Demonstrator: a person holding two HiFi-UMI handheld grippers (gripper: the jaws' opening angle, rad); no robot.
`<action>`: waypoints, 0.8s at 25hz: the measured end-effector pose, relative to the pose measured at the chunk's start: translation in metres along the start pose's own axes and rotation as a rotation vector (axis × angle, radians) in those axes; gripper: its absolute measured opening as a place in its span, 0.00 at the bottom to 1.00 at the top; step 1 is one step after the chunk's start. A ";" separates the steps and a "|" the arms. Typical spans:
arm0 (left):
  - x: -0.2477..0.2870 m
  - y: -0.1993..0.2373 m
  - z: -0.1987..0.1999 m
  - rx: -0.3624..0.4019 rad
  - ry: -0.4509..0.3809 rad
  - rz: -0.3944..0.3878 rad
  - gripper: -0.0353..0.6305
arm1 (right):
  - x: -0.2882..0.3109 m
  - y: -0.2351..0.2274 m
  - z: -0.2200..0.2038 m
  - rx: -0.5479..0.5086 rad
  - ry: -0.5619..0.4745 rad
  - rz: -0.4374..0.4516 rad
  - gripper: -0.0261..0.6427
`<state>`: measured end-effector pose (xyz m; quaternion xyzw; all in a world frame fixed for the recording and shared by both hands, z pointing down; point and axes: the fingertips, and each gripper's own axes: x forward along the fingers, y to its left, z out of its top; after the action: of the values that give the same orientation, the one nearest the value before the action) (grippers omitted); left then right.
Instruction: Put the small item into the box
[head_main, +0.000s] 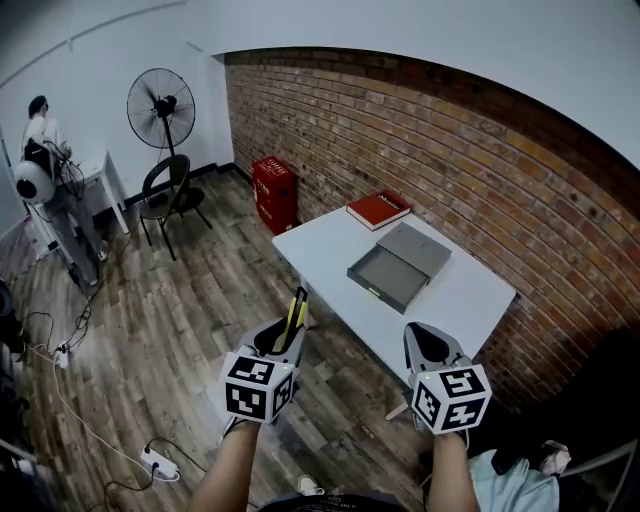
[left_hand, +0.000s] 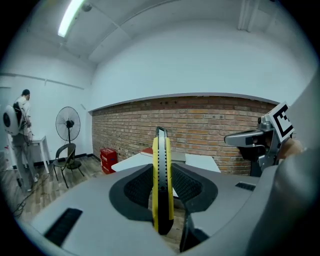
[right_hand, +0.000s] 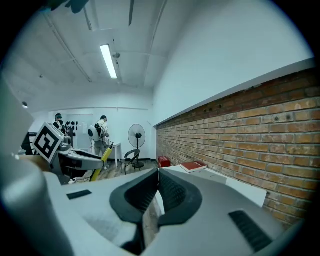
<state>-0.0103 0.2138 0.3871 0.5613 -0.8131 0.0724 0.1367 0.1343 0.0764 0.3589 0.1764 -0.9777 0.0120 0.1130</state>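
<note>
A yellow and black utility knife (head_main: 296, 308) stands upright between the pads of my left gripper (head_main: 288, 335), which is shut on it; in the left gripper view the knife (left_hand: 162, 185) fills the gap between the jaws. Both grippers hang over the floor in front of the white table (head_main: 320, 245). On the table lies an open grey box (head_main: 385, 275) with its lid (head_main: 415, 248) beside it. My right gripper (head_main: 428, 345) is shut with nothing in it, its pads (right_hand: 150, 192) meeting.
A red book (head_main: 378, 209) lies at the table's far end by the brick wall (head_main: 450, 150). A red crate (head_main: 273, 190), a chair (head_main: 165, 195) and a standing fan (head_main: 161, 105) are farther left. A power strip (head_main: 158, 462) and cables lie on the floor. A person (head_main: 42, 125) stands at the far left.
</note>
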 end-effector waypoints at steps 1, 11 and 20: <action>0.004 0.002 0.000 0.001 0.000 -0.011 0.25 | 0.002 -0.001 0.000 0.000 0.001 -0.010 0.07; 0.044 0.008 0.008 0.015 0.005 -0.091 0.25 | 0.017 -0.023 0.001 0.010 0.008 -0.097 0.07; 0.093 0.010 0.017 0.036 0.018 -0.112 0.25 | 0.045 -0.064 -0.003 0.036 0.006 -0.134 0.07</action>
<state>-0.0531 0.1300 0.3999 0.6077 -0.7776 0.0843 0.1375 0.1164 0.0017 0.3712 0.2434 -0.9630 0.0226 0.1133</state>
